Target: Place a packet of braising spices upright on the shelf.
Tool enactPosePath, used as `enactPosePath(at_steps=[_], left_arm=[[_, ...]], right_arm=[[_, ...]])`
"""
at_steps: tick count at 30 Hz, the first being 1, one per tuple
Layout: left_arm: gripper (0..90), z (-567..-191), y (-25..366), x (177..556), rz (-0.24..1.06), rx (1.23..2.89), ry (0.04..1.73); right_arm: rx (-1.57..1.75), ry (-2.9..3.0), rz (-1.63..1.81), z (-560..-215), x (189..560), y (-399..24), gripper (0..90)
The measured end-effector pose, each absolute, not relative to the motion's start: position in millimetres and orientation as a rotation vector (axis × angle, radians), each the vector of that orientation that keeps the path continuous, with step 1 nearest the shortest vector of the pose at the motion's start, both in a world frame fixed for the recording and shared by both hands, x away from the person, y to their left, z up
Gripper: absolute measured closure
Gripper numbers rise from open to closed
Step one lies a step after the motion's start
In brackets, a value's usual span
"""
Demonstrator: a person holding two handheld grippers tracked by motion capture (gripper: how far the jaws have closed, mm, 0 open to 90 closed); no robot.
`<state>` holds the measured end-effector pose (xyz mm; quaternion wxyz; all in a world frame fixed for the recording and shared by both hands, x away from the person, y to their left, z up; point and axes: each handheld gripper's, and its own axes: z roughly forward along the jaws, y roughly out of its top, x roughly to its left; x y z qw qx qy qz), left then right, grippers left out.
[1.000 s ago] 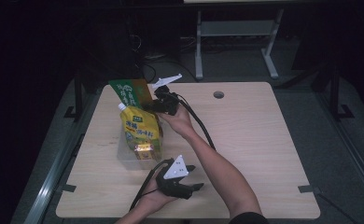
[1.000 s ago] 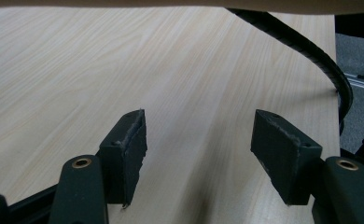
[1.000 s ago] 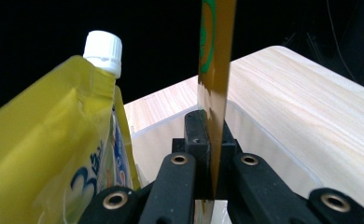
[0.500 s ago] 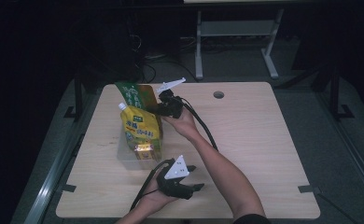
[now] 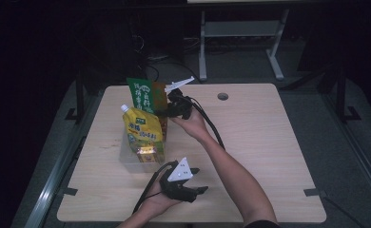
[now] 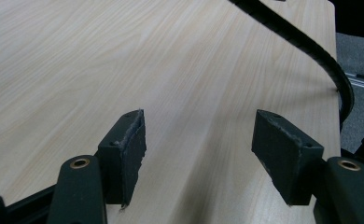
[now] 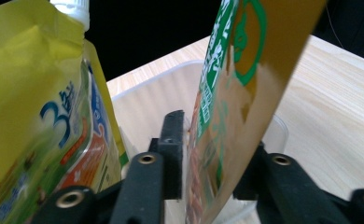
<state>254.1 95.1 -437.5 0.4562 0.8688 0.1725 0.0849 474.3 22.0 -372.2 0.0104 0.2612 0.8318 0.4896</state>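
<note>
right gripper (image 5: 167, 108) up at the far side of the desk (image 5: 269, 142), at the clear plastic bin (image 5: 131, 159), with the green-and-brown packet (image 5: 145, 95) standing between its fingers (image 7: 173, 140). seen in the right gripper view: packet (image 7: 231, 107) tilted, lower part down inside the bin (image 7: 147, 84), its printed face just beside the left finger with a thin gap showing, its back against the right finger, which sits mostly hidden behind it. fingers just been opening, now at a narrow spread, no longer pinching the packet; whether the hidden finger touches it cannot be told.

yellow spouted pouch (image 5: 143, 130) upright in the same bin, just beside the packet on its near side, white cap (image 7: 70, 9) at the top, outside the fingers and to their left in the right gripper view.

left gripper (image 5: 195, 190) low over the near edge of the desk, well apart from the bin. fingers (image 6: 126, 149) spread wide, nothing between them but bare wood (image 6: 124, 56); black cable (image 6: 306, 46) crossing the desk beyond.
</note>
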Motion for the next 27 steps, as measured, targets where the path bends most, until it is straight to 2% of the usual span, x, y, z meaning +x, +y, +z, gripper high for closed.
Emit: enactPosePath(at_steps=[8, 27], left_arm=[[34.0, -437, 96, 255, 0.212, 2.143, 0.427], [33.4, -438, 94, 255, 0.21, 2.151, 0.429]], right_arm=[[0.821, 2.624, 1.522, -368, 475, 4, 59.6], [0.852, 2.608, 1.553, -357, 468, -33, 56.0]])
